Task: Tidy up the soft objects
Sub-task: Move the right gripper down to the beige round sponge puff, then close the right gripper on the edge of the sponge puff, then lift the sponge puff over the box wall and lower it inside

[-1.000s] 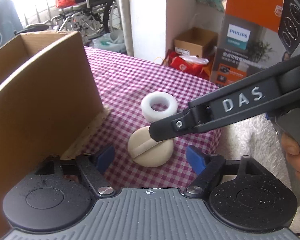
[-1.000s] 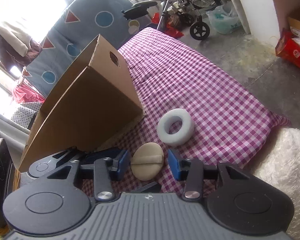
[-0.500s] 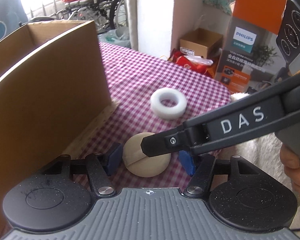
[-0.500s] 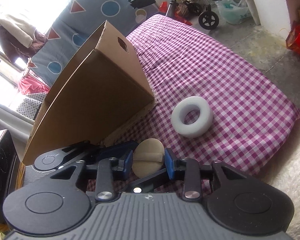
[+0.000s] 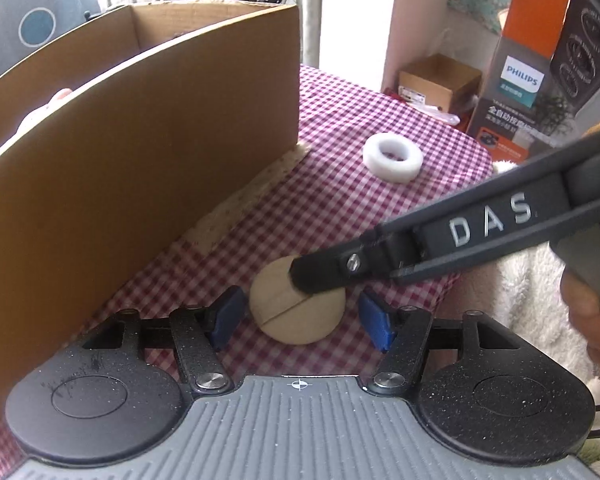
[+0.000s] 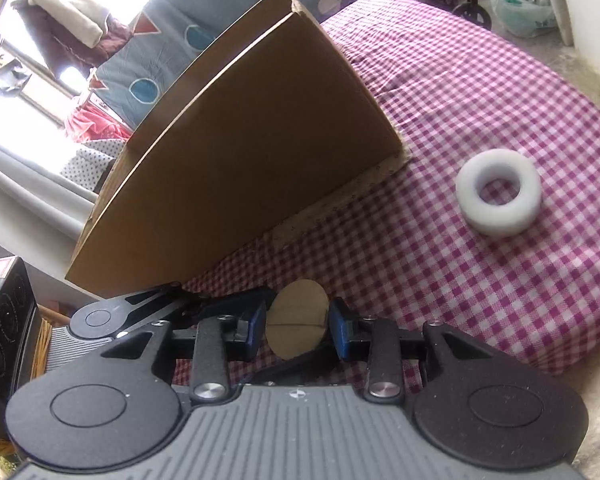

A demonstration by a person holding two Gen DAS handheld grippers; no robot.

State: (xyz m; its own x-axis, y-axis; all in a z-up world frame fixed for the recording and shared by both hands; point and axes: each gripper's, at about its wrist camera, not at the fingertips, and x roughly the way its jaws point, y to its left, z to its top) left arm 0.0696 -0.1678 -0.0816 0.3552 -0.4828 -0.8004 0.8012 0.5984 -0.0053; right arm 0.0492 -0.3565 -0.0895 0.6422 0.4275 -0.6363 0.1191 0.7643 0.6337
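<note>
Cluttered room, purple gingham tablecloth (image 5: 340, 208), both grippers over a round beige powder puff (image 5: 296, 312).

Puff flat on cloth near the front edge, just beside tall cardboard box (image 5: 140, 152); strap seam runs diagonally. Right gripper (image 6: 298, 328) clamped on puff edges. Left gripper (image 5: 300, 316) straddling puff, jaws just reopened a little, pads apart from it, not gripping. White foam ring (image 6: 498, 196) well apart, farther back. Likely next: lift puff toward box, up and left.
</note>
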